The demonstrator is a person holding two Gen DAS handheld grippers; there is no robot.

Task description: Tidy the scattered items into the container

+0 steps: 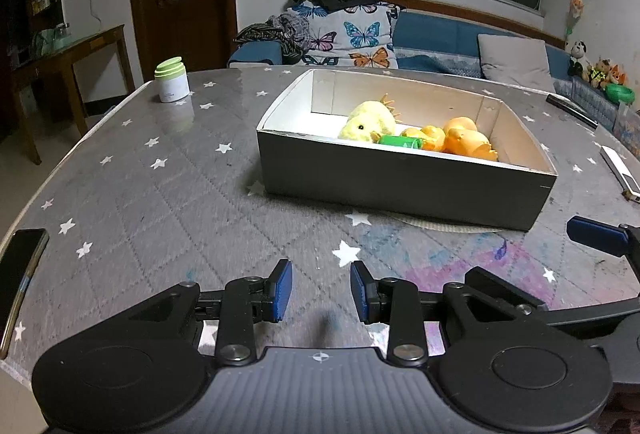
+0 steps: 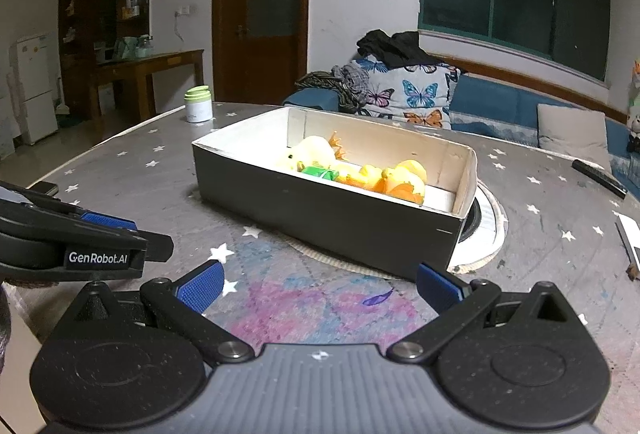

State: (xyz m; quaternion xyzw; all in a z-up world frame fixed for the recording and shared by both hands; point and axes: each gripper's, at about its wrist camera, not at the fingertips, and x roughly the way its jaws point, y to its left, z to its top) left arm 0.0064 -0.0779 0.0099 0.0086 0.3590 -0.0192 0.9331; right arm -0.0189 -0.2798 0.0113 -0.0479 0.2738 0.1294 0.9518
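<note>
Both tongs sit low at the near edge of the table (image 1: 168, 193), empty. Left tongs (image 1: 321, 292) stand parted by a modest gap, blue pads facing each other with only the starred cloth between them. Right tongs (image 2: 318, 288) are spread much wider, also holding nothing; they point toward the near corner of the box (image 2: 320, 211).

That box (image 1: 400, 179) stands mid-table on a round mat, well apart from both tongs. Inside it lie a fluffy yellow chick (image 1: 368, 121), a green roll (image 1: 400, 141) just beside it, and orange-yellow ducks (image 1: 466, 141) pressed together toward the right end. The same toys show in the right view: chick (image 2: 310, 153), roll (image 2: 320, 173), ducks (image 2: 400, 179).

Judging from this, the toy-gathering looks done or nearly so: no loose toy shows on the cloth around the box. What remains on the table seems not to belong to the scattered lot, though I cannot be sure: a white jar (image 1: 173, 79) with a green lid at the far left, a phone (image 1: 20, 274) at the left edge, a dark remote (image 1: 572, 109) and a white flat device (image 1: 620, 173) on the right. If any of these counts, the jar is the likeliest, and it stands far from either hand. Otherwise the empty tongs drawn back near the table edge suggest the end of the job.
</note>
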